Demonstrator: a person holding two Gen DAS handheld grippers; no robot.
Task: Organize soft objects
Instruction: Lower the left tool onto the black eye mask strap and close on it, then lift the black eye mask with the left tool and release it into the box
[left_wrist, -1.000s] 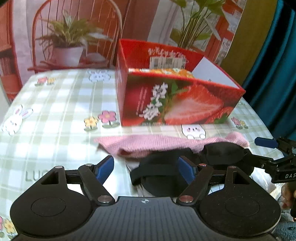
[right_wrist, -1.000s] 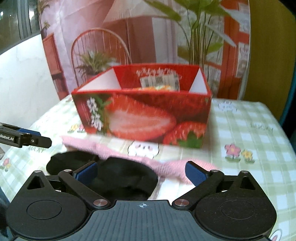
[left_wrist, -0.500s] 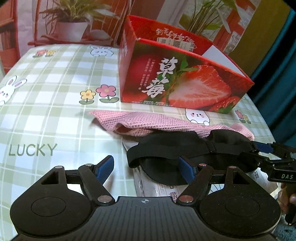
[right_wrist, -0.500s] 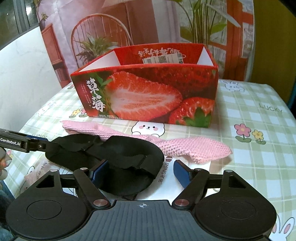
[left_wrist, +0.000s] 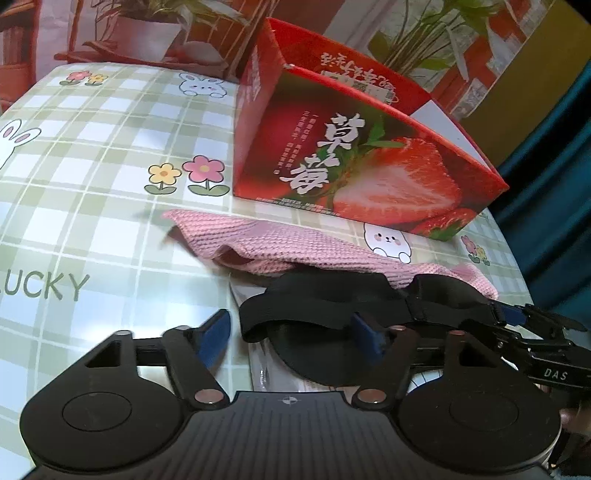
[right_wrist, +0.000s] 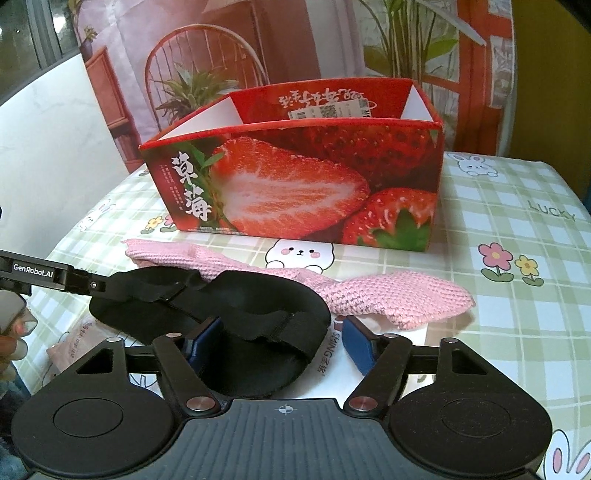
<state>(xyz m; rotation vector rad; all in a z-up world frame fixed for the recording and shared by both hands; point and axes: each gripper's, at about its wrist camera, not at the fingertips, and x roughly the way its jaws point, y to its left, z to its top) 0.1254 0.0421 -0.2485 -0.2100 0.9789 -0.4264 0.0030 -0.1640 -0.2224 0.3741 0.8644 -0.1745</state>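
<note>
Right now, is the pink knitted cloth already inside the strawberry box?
No. The pink knitted cloth lies flat on the tablecloth in front of the strawberry box, partly under the black eye mask.

A black sleep mask (right_wrist: 236, 314) lies flat, overlapping a crumpled pink knit cloth (right_wrist: 388, 295) at its 1 o'clock; a red strawberry box (right_wrist: 295, 184) stands open at 12.
</note>
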